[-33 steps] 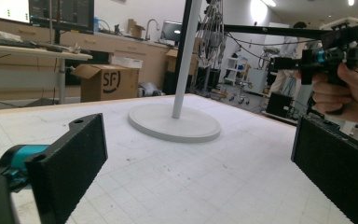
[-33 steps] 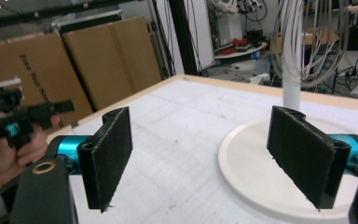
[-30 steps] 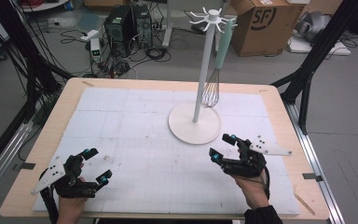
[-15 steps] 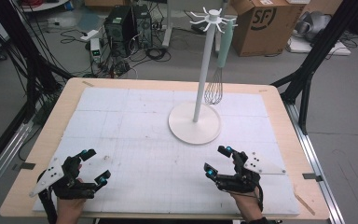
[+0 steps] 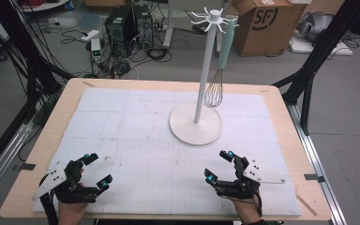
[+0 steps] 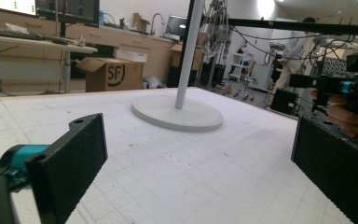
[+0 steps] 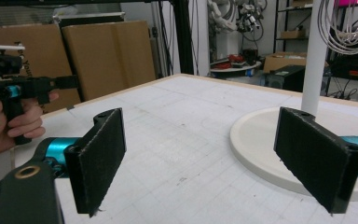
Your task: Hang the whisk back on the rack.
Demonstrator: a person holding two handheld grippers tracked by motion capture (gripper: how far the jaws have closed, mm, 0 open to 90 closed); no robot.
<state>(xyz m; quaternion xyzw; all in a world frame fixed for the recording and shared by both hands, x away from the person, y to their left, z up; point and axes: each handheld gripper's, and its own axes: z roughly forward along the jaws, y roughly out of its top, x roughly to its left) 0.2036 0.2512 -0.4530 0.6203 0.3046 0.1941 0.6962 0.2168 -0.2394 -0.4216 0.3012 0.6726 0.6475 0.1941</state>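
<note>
A white rack with a round base [image 5: 196, 125] stands right of centre on the white mat. A wire whisk [image 5: 212, 91] with a mint handle hangs from one of its top hooks. My left gripper [image 5: 98, 168] rests low at the front left, open, with nothing between its jaws [image 6: 191, 163]. My right gripper [image 5: 217, 166] hovers near the front edge, below the rack. Its jaws have just been opening and stand open and empty [image 7: 200, 158]. The rack base [image 7: 256, 140] lies just beyond its right jaw. Each gripper view shows the other gripper farther off [image 6: 340, 86] [image 7: 23, 84].
The mat [image 5: 136, 140] covers a wooden table [image 5: 56, 117]. Behind the table, on the floor, are computer towers [image 5: 129, 23], cables and a cardboard box [image 5: 267, 23]. Black frame legs [image 5: 309, 70] rise at both sides.
My right gripper has drawn back from the rack base toward the front edge, sunk lower, and its jaws stand wider. The left gripper has kept still.
</note>
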